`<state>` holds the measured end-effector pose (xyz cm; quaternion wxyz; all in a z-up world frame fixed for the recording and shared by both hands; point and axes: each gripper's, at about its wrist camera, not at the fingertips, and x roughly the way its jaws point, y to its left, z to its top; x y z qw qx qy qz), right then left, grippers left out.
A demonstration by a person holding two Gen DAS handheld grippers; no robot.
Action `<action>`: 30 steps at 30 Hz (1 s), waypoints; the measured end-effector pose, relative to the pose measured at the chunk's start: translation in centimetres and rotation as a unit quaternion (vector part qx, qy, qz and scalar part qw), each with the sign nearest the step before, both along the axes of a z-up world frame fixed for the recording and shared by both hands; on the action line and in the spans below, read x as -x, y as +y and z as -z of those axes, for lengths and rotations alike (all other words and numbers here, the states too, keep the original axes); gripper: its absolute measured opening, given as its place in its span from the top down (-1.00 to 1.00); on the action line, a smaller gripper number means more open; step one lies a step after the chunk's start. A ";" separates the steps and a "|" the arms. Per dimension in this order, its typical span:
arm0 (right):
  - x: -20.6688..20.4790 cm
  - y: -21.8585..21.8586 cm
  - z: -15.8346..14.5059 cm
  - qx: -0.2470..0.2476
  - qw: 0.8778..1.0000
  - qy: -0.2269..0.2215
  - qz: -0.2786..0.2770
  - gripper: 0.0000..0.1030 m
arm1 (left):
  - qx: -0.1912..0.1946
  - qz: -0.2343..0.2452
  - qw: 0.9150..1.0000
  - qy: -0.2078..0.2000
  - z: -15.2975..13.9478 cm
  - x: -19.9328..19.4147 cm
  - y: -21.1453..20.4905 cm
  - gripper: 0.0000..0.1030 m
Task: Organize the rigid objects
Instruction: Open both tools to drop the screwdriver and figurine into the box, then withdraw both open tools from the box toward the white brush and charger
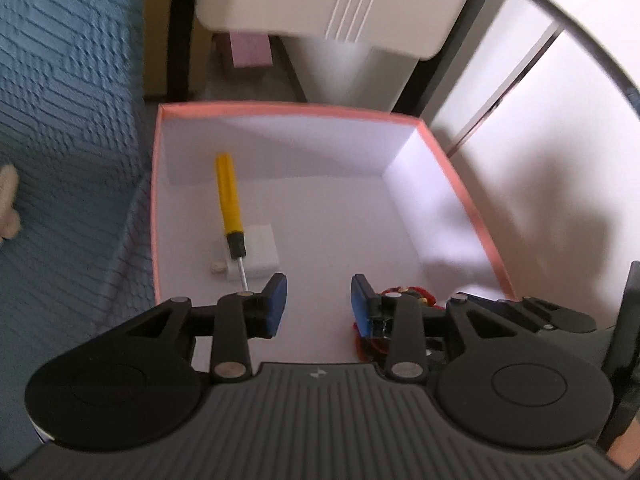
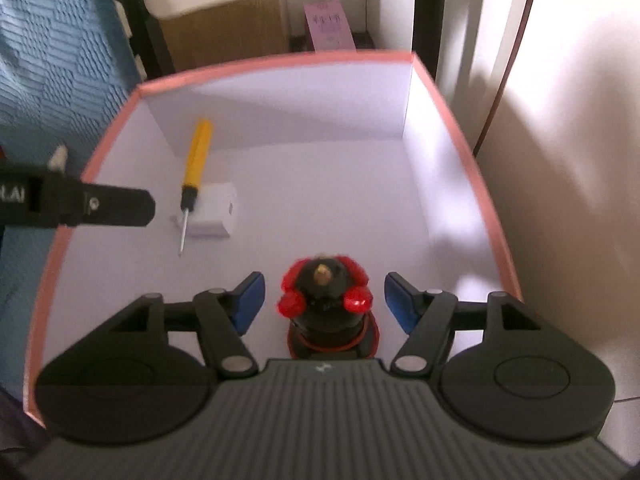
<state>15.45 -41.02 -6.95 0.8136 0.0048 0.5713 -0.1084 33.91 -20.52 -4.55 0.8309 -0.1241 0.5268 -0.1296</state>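
Observation:
A white box with a pink rim point(image 1: 288, 107) point(image 2: 256, 60) holds a yellow-handled screwdriver point(image 1: 227, 194) point(image 2: 197, 156) lying across a white charger block point(image 1: 258, 250) point(image 2: 216, 210). A black and red figurine point(image 2: 325, 300) stands upright on the box floor. My right gripper point(image 2: 324, 304) is open, its blue pads either side of the figurine without touching it. My left gripper point(image 1: 319, 306) is open and empty over the box floor; the figurine point(image 1: 404, 294) shows partly behind its right finger. The left gripper's finger point(image 2: 112, 208) reaches in from the left in the right wrist view.
A blue textured cover point(image 1: 64, 120) point(image 2: 52, 40) lies left of the box. A white cabinet point(image 1: 320, 0), black frame legs point(image 1: 180, 28) and a pink carton point(image 1: 250, 50) point(image 2: 328, 26) stand behind it. A pale wall point(image 2: 568, 120) is on the right.

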 end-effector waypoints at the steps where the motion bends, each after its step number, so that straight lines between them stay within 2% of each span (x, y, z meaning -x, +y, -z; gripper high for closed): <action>1: 0.1 0.2 -0.5 0.000 1.000 -0.007 -0.001 -0.32 | 0.003 -0.003 1.000 -0.009 -0.5 0.4 0.3 0.21; 5: 0.9 1.6 -3.1 0.010 0.998 -0.053 -0.021 -0.32 | 0.006 -0.011 0.998 -0.054 -2.9 2.8 1.3 0.21; 9: 2.6 3.0 -5.7 -0.001 0.994 -0.103 -0.038 -0.33 | 0.004 -0.017 0.995 -0.099 -5.3 6.1 2.4 0.21; 14: 4.6 5.1 -7.7 -0.015 0.989 -0.137 -0.054 -0.33 | 0.001 -0.012 0.992 -0.125 -7.1 9.5 3.6 0.21; 19: 7.2 7.0 -9.3 -0.018 0.982 -0.174 -0.071 -0.33 | 0.022 -0.036 0.987 -0.156 -8.3 13.2 5.0 0.21; 25: 10.4 9.2 -9.8 -0.024 0.980 -0.177 -0.084 -0.33 | 0.021 -0.051 0.983 -0.172 -8.5 17.2 5.9 0.21; 30: 12.6 11.1 -10.1 -0.027 0.979 -0.177 -0.093 -0.33 | 0.021 -0.069 0.984 -0.164 -8.2 19.6 7.4 0.21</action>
